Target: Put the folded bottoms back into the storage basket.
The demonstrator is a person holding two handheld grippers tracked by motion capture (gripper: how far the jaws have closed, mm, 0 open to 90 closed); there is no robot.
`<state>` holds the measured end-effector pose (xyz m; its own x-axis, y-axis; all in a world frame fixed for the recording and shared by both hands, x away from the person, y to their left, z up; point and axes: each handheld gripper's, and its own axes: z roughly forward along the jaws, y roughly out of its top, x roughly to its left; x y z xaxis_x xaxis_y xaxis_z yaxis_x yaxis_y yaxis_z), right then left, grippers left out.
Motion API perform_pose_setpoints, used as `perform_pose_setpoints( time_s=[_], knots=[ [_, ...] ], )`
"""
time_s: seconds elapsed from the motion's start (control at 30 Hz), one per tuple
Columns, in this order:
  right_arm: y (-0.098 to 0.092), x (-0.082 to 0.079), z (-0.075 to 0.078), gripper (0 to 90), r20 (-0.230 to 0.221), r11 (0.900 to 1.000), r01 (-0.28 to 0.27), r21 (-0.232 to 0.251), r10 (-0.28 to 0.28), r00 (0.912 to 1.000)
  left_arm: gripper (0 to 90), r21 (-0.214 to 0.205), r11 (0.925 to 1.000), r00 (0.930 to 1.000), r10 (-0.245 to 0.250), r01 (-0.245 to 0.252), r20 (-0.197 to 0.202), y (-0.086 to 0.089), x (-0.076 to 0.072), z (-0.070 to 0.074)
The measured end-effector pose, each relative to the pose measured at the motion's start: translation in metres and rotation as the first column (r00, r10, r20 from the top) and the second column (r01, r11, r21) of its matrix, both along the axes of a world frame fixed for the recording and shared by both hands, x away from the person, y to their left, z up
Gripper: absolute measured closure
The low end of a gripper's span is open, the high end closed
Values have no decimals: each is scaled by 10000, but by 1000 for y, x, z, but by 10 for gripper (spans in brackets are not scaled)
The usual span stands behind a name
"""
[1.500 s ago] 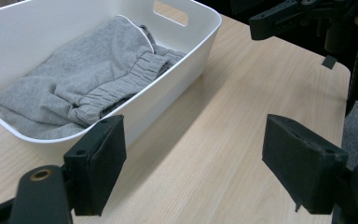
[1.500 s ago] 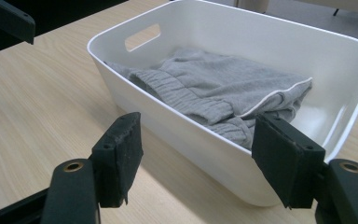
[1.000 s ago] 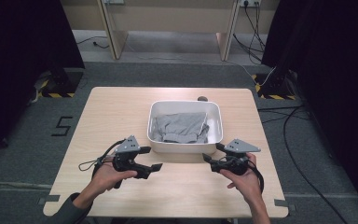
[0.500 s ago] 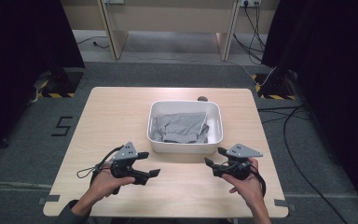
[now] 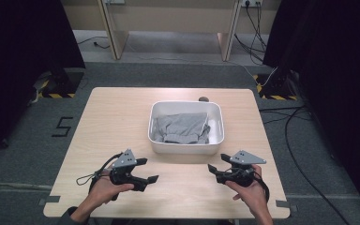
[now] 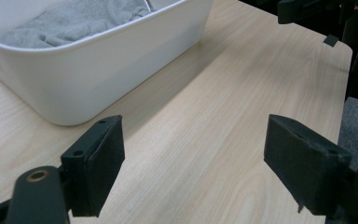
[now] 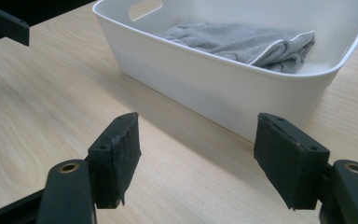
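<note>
Lying folded in the white rectangular plastic tub mid-desk, the grey cloth is partly hidden by its wall; left gripper and right gripper are held open, empty, near the front edge.

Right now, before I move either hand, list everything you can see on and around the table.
bin: 1, white, on the table right of centre, beyond both grippers
folded cloth: 1, grey, lying inside the bin
small round thing: 1, dark, on the table just behind the bin; too small to tell what it is
table: 1, light wood, centre of the high view
cables: several, black, on the grey floor right of the table
number mark: 1, black, on the floor left of the table
left gripper: 1, black, low over the near left of the table, jaws open and empty
right gripper: 1, black, low over the near right, jaws open and empty
</note>
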<state>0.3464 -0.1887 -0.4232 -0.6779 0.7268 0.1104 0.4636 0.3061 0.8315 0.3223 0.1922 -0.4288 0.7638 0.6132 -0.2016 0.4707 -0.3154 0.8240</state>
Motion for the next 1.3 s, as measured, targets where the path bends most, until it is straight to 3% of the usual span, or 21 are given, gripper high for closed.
perform_pose_setpoints(
  time_s=[0.43, 0.8, 1.17, 1.3],
  knots=[
    [-2, -8, -9, 321, -163, 9998, -35, -193, 32, 9999, 199, 247, 9996, 9999, 102, -100, -84, 5, -8, -14],
    [-14, -18, -18, 321, -380, 9994, 268, -200, -275, 9989, 199, 525, 9985, 9994, 198, -183, -279, 10, -13, -27],
    [-11, -28, -31, 319, -674, 9993, 47, -359, -71, 9977, 198, 652, 9976, 9983, 251, -216, -525, 20, -23, -42],
    [-11, -29, -37, 312, -762, 9986, -53, -533, 12, 9971, 193, 950, 9950, 9982, 342, -294, -484, 23, -25, -48]
  ],
)
